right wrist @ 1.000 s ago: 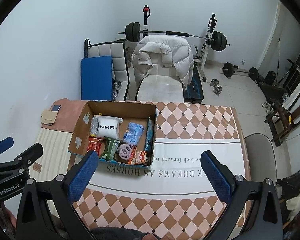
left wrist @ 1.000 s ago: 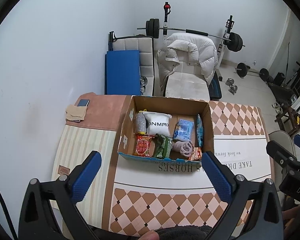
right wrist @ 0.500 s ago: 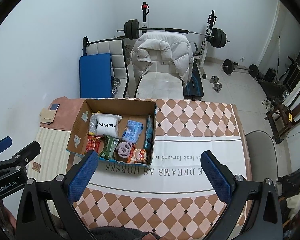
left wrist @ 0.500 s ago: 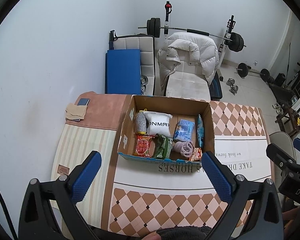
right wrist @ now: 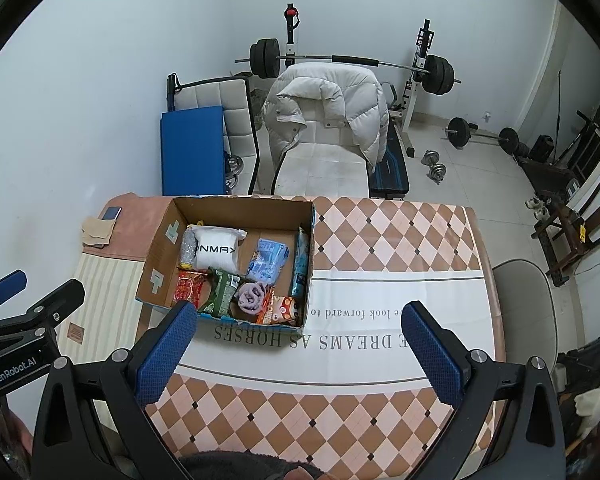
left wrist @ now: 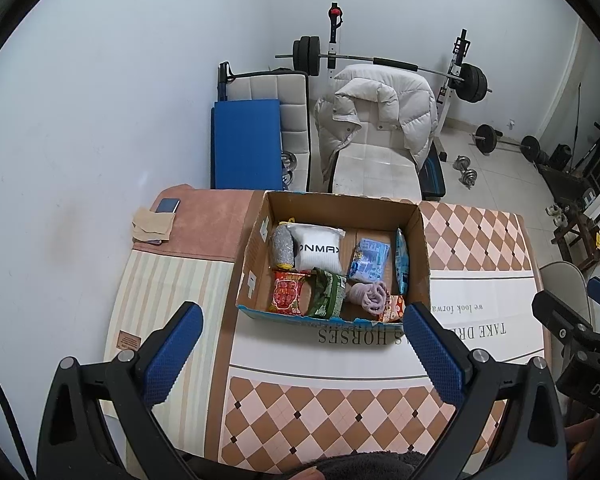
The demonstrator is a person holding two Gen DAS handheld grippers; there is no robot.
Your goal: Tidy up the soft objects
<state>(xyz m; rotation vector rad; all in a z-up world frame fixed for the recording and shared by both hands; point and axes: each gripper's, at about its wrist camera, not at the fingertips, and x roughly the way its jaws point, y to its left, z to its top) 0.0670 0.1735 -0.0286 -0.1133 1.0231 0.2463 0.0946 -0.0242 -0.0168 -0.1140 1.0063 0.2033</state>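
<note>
While the checked tablecloth [left wrist: 480, 236] is seen in both views, a grey chair [right wrist: 520, 300] is shown whole only in the right wrist view. An open cardboard box [left wrist: 422, 248] holds crinkly packets and a rolled purple cloth [left wrist: 367, 295]. The left gripper [left wrist: 300, 344] and right gripper [right wrist: 298, 340] are held wide apart above the table, with nothing between their ribbed blue pads.

Orange snack bag [left wrist: 394, 307] half hidden behind cardboard box [left wrist: 342, 208] front wall; tablecloth [right wrist: 380, 312] lettering partly covered by blue fingertips [right wrist: 168, 354]; phone [left wrist: 168, 205] tucked under tan cloth [left wrist: 152, 224]; small print on packets too tiny to read
</note>
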